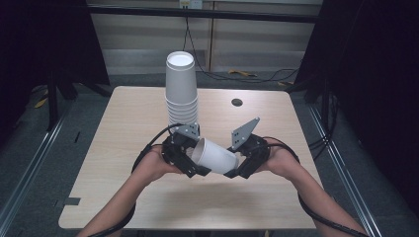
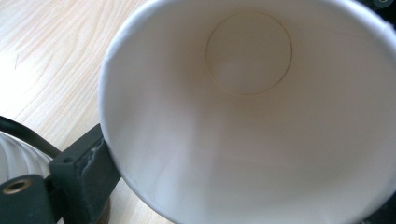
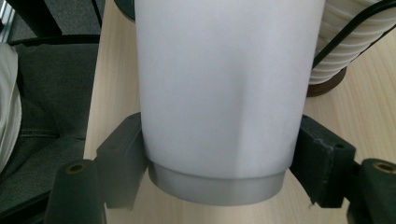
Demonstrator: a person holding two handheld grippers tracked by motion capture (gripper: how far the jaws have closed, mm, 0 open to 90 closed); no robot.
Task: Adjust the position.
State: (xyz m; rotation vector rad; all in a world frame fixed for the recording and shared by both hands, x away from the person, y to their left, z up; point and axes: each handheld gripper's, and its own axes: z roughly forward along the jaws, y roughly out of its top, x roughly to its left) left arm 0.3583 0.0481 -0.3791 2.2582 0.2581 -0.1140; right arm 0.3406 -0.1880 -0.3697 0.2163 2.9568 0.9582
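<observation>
A single white paper cup (image 1: 216, 156) lies on its side above the table's near middle, held between both grippers. My left gripper (image 1: 190, 160) is at its open mouth. The left gripper view looks into the cup (image 2: 247, 116), with one pad (image 2: 95, 163) pressed on the rim's outside. My right gripper (image 1: 242, 165) holds the base end. In the right gripper view both jaws press the cup's wall (image 3: 219, 84) just above its bottom. A tall stack of upturned white cups (image 1: 181, 89) stands just behind the left gripper.
The wooden table (image 1: 123, 148) has a round hole (image 1: 236, 102) at its back right. The stack's ribbed side (image 3: 336, 46) is close beside the held cup, with a black cable across it. Floor cables (image 1: 237, 74) lie beyond the far edge.
</observation>
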